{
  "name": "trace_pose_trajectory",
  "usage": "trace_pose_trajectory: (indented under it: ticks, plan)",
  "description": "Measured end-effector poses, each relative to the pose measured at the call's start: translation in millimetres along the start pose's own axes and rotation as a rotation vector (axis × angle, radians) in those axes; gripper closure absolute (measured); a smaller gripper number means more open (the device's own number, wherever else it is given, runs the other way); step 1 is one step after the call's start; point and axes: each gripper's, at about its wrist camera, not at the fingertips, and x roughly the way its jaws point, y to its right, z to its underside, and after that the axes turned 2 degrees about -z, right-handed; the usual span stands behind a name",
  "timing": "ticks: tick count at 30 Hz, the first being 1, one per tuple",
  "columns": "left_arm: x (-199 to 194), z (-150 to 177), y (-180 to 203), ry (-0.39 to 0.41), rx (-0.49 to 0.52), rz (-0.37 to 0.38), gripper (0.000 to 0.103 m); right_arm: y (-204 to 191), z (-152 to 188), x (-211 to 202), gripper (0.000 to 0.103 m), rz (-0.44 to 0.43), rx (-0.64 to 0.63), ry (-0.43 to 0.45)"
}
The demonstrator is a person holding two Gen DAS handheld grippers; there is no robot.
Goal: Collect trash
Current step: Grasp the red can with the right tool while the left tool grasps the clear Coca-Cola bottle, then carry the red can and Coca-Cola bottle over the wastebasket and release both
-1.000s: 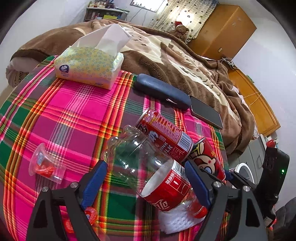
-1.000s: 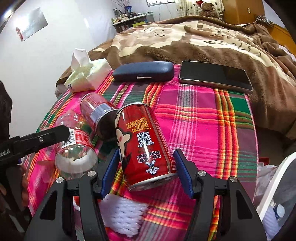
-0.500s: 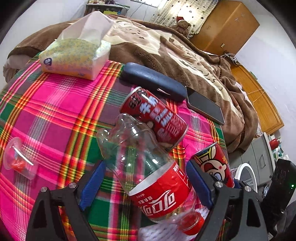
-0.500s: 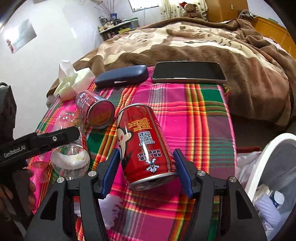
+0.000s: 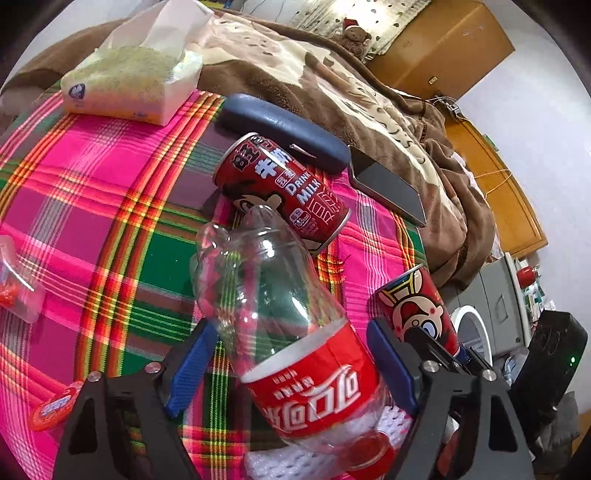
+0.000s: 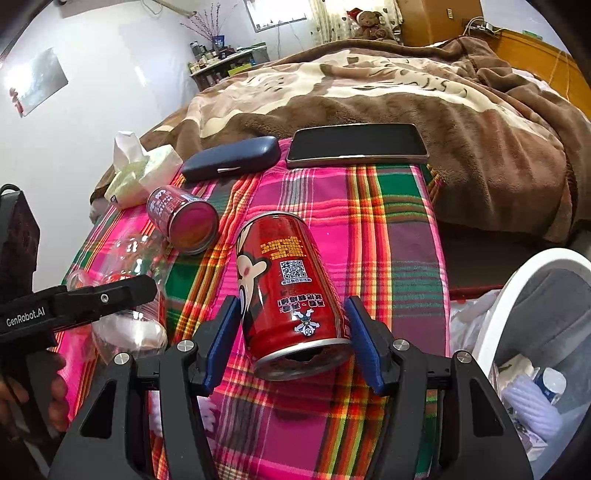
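Mid-pickup: the left gripper [image 5: 290,373] holds the clear bottle [image 5: 284,325] and the right gripper [image 6: 293,341] holds a red can [image 6: 290,291], both above the plaid bed's near edge, so next each load must swing over the white bin [image 6: 535,332] by the right corner and drop

Both views are brightly lit by daylight from the window [image 6: 276,14]. Strong fisheye bending and dark corners are seen.

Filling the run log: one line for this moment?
left claw: shut on cola bottle | right claw: shut on red can | bin: right | second can: on cloth
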Motion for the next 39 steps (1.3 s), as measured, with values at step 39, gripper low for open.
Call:
trace_pose_trajectory:
  ticks: [39]
  plan:
    - [-100,33,45,0.241,0.092,0.104,0.038,9,21,-78,0.048,-0.058,0.030,0.205]
